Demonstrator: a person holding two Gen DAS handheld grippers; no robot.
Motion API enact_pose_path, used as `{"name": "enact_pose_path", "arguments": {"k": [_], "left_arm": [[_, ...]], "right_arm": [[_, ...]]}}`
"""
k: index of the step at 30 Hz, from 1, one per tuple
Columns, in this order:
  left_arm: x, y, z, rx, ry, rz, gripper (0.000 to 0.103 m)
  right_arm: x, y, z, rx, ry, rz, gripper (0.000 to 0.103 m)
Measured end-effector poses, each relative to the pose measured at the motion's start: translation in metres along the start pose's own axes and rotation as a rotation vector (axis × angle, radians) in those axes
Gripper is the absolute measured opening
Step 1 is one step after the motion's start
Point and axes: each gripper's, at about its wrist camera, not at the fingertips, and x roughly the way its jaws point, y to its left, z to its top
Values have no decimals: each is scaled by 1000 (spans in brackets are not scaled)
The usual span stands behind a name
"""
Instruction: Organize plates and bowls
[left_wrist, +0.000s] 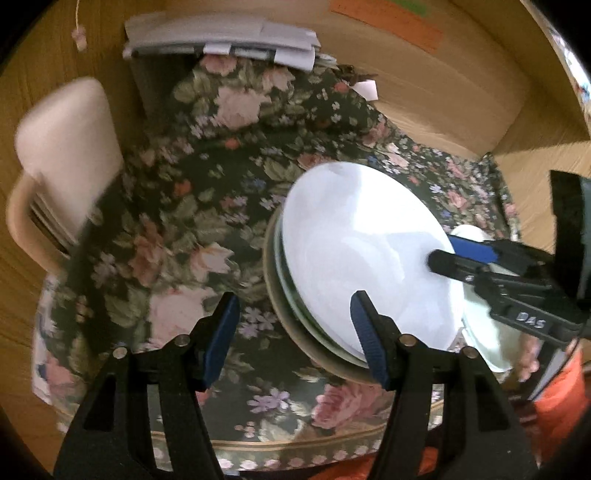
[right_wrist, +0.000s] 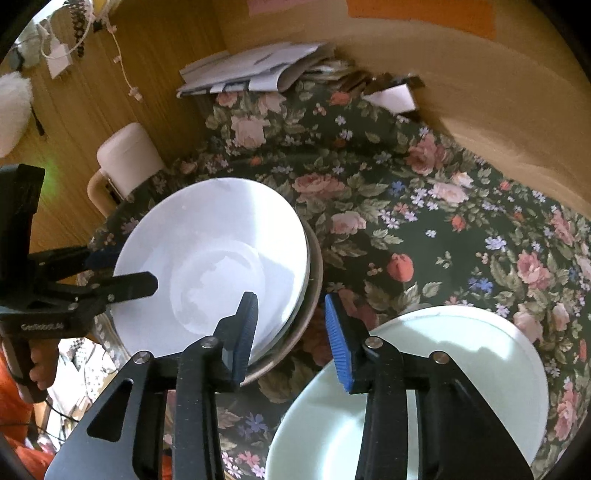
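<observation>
A white plate (left_wrist: 362, 254) tops a stack with a tan bowl (left_wrist: 291, 332) at the bottom, on a floral tablecloth; the stack also shows in the right wrist view (right_wrist: 207, 254). A pale green plate (right_wrist: 424, 387) on a white one lies beside the stack. My left gripper (left_wrist: 295, 332) is open and empty, its right finger over the stack's near rim. My right gripper (right_wrist: 291, 332) is open and empty, above the gap between the stack and the green plate. In the left wrist view its fingers (left_wrist: 454, 258) reach over the white plate's right edge.
A floral tablecloth (left_wrist: 192, 229) covers the round table. A cream chair (left_wrist: 62, 162) stands at the table's left. Papers (left_wrist: 221, 40) lie at the far edge. A beige wall base (right_wrist: 498, 103) runs behind the table.
</observation>
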Motion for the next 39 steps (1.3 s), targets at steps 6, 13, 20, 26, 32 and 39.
{"name": "enact_pose_path", "arguments": {"k": [6,13,20,26,32,39], "left_arm": [[11,-1,-1,0,26,-49,61],[12,-6,-1,9,19,-74,52],[14,-8,0,14,12,-45,52],[15,-21,0,38,-17,50,51],[16,-23,5,17,-9,25,51],[-1,-44,16,58,-82,17,51]], "right_arm": [[12,1,1,3,38,22,34],[22,0,5,15,67,34,34],[31,5,4,20,80,13,33],[27,3,4,44,62,7,31],[15,0,8,46,17,-23,31],[-6,-9,10,64,-33,-44,31]]}}
